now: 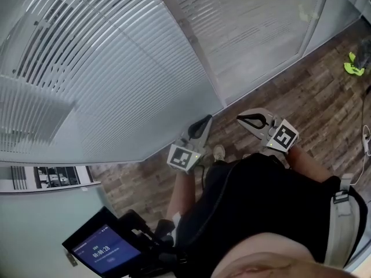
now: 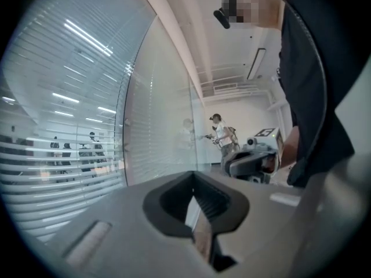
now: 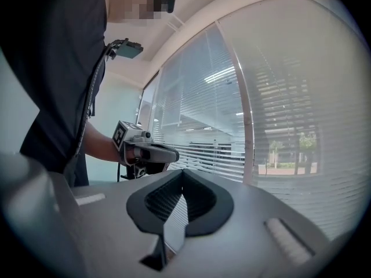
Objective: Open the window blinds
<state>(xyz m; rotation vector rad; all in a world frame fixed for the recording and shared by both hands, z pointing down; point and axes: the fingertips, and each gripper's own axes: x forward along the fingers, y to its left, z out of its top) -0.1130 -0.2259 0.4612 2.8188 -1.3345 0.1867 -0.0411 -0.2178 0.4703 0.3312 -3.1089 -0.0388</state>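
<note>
White slatted blinds (image 1: 110, 74) hang behind the glass wall and fill the upper left of the head view; a second blind panel (image 1: 249, 22) hangs to their right. My left gripper (image 1: 206, 120) and right gripper (image 1: 240, 120) hover low over the wood floor, short of the glass, tips pointing toward each other. Both are shut, with nothing between the jaws. In the left gripper view the shut left gripper (image 2: 194, 175) faces the blinds (image 2: 58, 155) and the right gripper (image 2: 255, 154). In the right gripper view the shut right gripper (image 3: 182, 172) faces the blinds (image 3: 290, 126) and the left gripper (image 3: 152, 153).
A white frame post (image 1: 200, 51) splits the two glass panels. On the floor lie a green object (image 1: 353, 67) and a white cable (image 1: 366, 141). A dark device with a lit screen (image 1: 107, 251) sits by my left leg. Another person (image 2: 220, 133) stands far off.
</note>
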